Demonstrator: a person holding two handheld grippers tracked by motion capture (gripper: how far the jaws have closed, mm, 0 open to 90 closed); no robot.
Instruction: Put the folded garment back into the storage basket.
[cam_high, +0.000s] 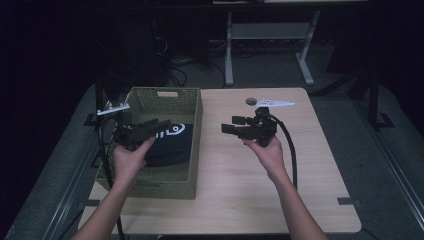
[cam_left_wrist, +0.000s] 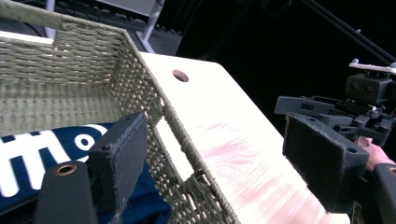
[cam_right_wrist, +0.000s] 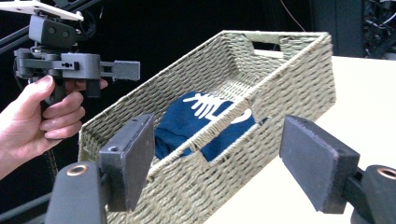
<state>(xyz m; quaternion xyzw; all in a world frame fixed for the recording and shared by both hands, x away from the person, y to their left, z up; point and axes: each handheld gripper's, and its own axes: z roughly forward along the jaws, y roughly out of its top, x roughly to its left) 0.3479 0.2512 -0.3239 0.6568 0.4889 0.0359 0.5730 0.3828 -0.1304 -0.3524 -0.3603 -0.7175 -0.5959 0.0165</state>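
A woven olive basket (cam_high: 150, 189) stands on the left half of the light wooden table (cam_high: 250, 170). In it lies a dark blue cloth (cam_high: 172, 144) with white print, which also shows in the left gripper view (cam_left_wrist: 28, 154) and the right gripper view (cam_right_wrist: 187, 116). My left gripper (cam_high: 165, 126) hovers over the basket's left side, pointing right, jaws open (cam_left_wrist: 219, 154) and holding nothing. My right gripper (cam_high: 230, 125) hangs above the table just right of the basket, pointing left at it, jaws open (cam_right_wrist: 219, 158) and holding nothing.
A round hole (cam_high: 251, 101) sits near the table's far edge. Beyond the table stand a white desk frame (cam_high: 270, 31) and floor cables (cam_high: 175, 75). Bare tabletop lies right of the basket. A black cable (cam_high: 290, 145) trails from the right gripper.
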